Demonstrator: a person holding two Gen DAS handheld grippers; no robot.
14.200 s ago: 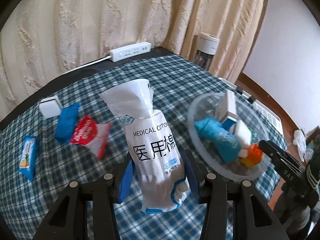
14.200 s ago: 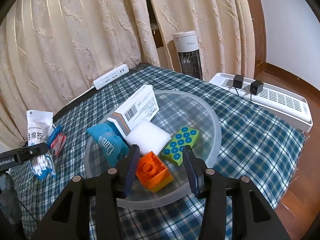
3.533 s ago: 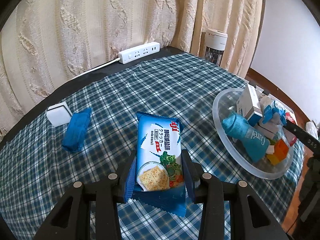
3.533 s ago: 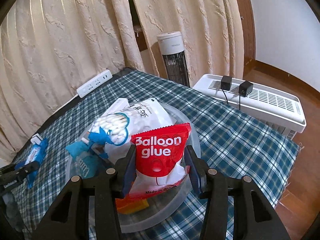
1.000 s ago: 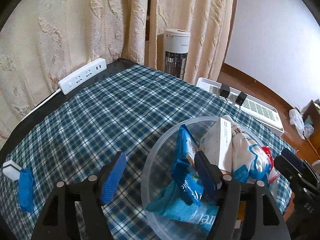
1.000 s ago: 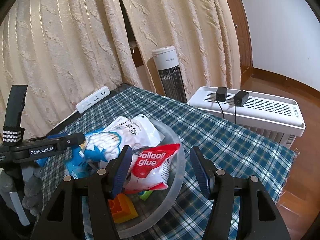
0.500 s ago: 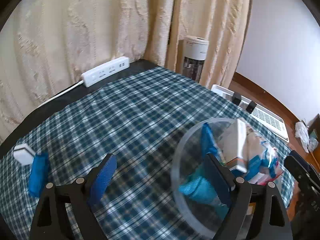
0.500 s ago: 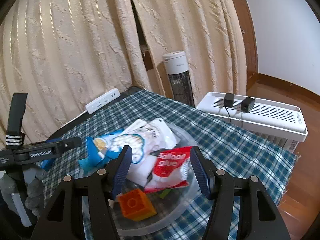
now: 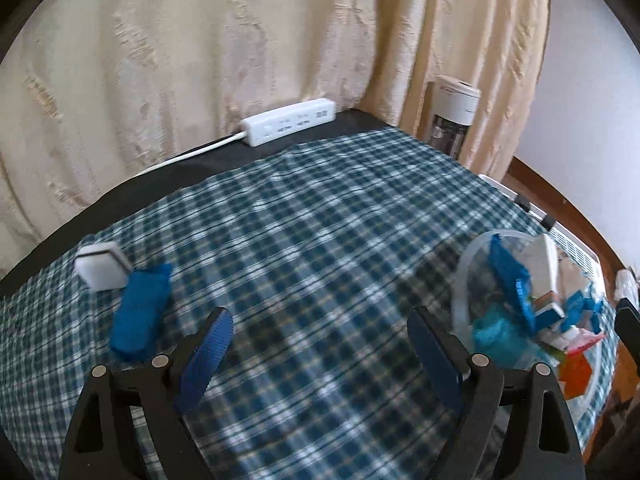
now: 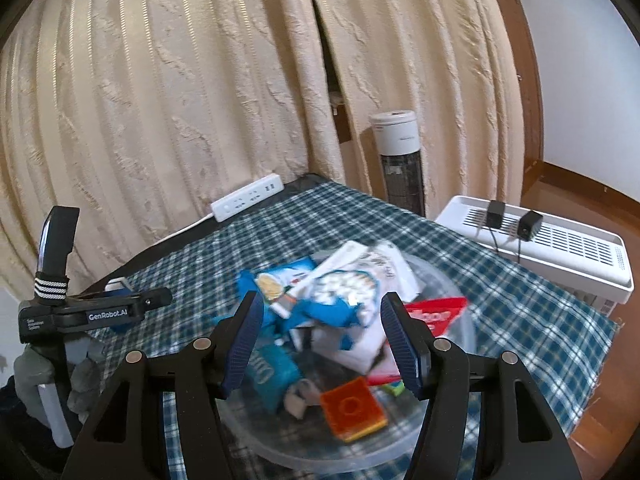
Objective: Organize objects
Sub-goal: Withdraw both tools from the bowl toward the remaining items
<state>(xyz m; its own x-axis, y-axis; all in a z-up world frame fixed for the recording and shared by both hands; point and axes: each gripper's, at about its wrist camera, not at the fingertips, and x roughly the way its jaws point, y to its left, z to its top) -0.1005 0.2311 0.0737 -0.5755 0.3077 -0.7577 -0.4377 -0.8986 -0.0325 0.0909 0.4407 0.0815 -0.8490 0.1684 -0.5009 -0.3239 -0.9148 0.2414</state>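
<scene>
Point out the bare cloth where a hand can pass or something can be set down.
Bare: the plaid cloth between blue pouch and clear bowl, back to the power strip. Crowded: the heaped bowl, and the corner where the white block adjoins the pouch.

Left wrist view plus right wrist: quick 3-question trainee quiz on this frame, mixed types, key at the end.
1. True or false: the left gripper holds a packet.
2. Which items lie on the cloth outside the clear bowl?
A. orange block and red packet
B. blue pouch and white block
C. cotton swab bag
3. What colour is the block nearest the bowl's front rim?

Key: 1 false, open and empty. 2 B. 3 orange.
</scene>
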